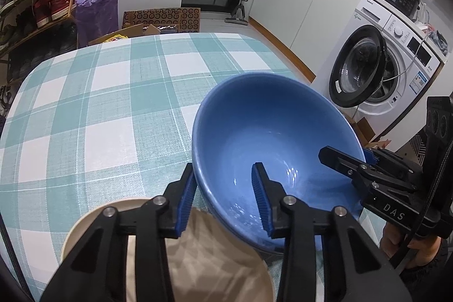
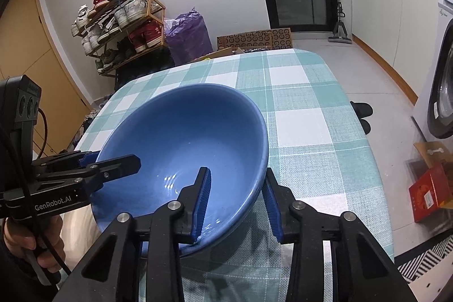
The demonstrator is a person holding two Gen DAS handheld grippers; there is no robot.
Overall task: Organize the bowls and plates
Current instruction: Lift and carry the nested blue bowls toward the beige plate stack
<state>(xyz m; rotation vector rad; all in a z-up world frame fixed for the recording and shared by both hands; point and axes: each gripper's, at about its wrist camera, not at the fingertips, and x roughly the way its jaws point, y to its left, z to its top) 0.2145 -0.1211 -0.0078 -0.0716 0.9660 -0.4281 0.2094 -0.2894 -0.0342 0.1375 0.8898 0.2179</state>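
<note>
A large blue bowl (image 1: 271, 132) (image 2: 192, 132) sits on the checked table (image 1: 113, 92) (image 2: 305, 109); its near edge overlaps a beige plate (image 1: 93, 225). My left gripper (image 1: 222, 166) (image 2: 119, 157) straddles the bowl's left rim, with one blue pad outside against the wall and the other inside. My right gripper (image 2: 237, 170) (image 1: 345, 154) straddles the opposite rim the same way. Both look clamped on the bowl's wall. The plate is mostly hidden under my left gripper.
A washing machine (image 1: 376, 67) with its door open stands to the right of the table. Beyond the far edge are a shoe rack (image 2: 121, 19), a purple bag (image 2: 188, 36) and cardboard boxes (image 2: 254, 38). A red box (image 2: 430, 194) lies on the floor.
</note>
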